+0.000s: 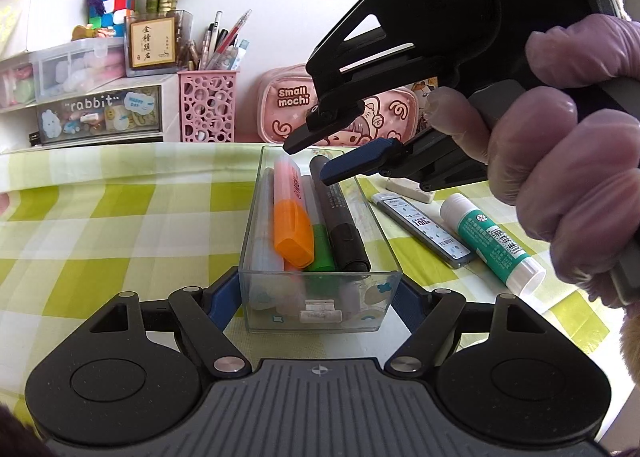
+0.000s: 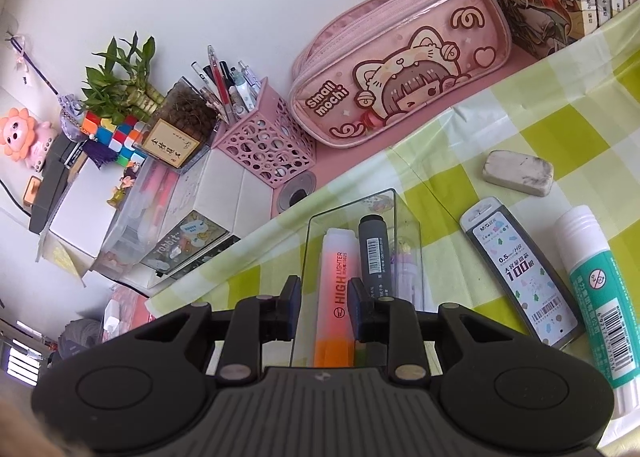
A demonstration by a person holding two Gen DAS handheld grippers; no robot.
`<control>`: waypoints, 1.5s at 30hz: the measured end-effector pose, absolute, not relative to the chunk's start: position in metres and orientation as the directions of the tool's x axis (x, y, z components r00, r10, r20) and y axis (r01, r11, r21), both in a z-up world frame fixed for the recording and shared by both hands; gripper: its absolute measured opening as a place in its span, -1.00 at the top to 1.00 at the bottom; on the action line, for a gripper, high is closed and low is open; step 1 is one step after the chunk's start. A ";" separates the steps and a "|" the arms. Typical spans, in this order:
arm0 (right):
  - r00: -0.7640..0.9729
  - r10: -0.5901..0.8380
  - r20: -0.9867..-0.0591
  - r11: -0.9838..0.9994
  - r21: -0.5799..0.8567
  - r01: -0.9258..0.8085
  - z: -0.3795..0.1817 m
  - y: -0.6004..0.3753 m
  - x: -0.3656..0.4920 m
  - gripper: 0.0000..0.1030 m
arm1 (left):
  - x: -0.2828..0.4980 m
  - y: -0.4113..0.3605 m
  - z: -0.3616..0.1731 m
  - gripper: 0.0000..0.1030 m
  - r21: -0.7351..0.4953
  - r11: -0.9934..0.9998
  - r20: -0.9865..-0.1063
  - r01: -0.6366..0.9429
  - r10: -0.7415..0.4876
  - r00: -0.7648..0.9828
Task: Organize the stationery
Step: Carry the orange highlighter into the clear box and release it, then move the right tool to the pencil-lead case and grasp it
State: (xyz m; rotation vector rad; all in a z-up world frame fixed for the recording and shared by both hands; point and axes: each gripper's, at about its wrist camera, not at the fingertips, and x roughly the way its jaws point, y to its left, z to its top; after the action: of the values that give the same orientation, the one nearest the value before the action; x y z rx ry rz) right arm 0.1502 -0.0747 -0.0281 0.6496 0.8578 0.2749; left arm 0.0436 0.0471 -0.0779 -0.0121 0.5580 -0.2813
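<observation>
Stationery is partly sorted: a clear box sits at the centre of the left wrist view on the green-checked cloth, and it already holds an orange highlighter, a green marker and a black marker. Right of the box, a lead case, a glue stick and an eraser lie loose on the cloth.

The left gripper has its jaws spread on either side of the near end of the box; whether the pads press the walls I cannot tell. The right gripper hangs over the far end of the box, jaws apart and holding nothing; in its own view the fingers straddle the highlighter's pale barrel.

The step in hand looks like settling the pens in the box or leaving it for the next loose piece. To do it well, keep the left side steady so the box cannot slide, lift the right gripper straight up clear of the thin wall, then go for the lead case, nearest the box, gripping across its narrow width.
</observation>
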 end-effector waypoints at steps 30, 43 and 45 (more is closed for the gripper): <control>0.804 0.271 -0.530 0.939 0.328 -0.100 -0.020 -0.157 0.069 -0.39 | 0.045 0.047 -0.078 -0.48 -0.094 0.961 -0.528 0.259 -0.268 0.806; 0.794 0.340 -0.504 0.940 0.198 -0.277 -0.046 -0.133 0.061 -0.38 | 0.046 0.048 -0.079 -0.48 -0.095 0.961 -0.530 0.258 -0.268 0.804; 0.783 0.357 -0.510 0.934 0.204 -0.293 -0.049 -0.129 0.063 -0.38 | 0.046 0.048 -0.079 -0.48 -0.095 0.961 -0.530 0.258 -0.268 0.804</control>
State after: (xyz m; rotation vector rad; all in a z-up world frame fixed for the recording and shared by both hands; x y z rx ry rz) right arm 0.0629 -0.1293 -0.0495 0.1162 0.5727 0.3517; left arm 0.0457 0.0480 -0.0787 -0.0181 0.5700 -0.2820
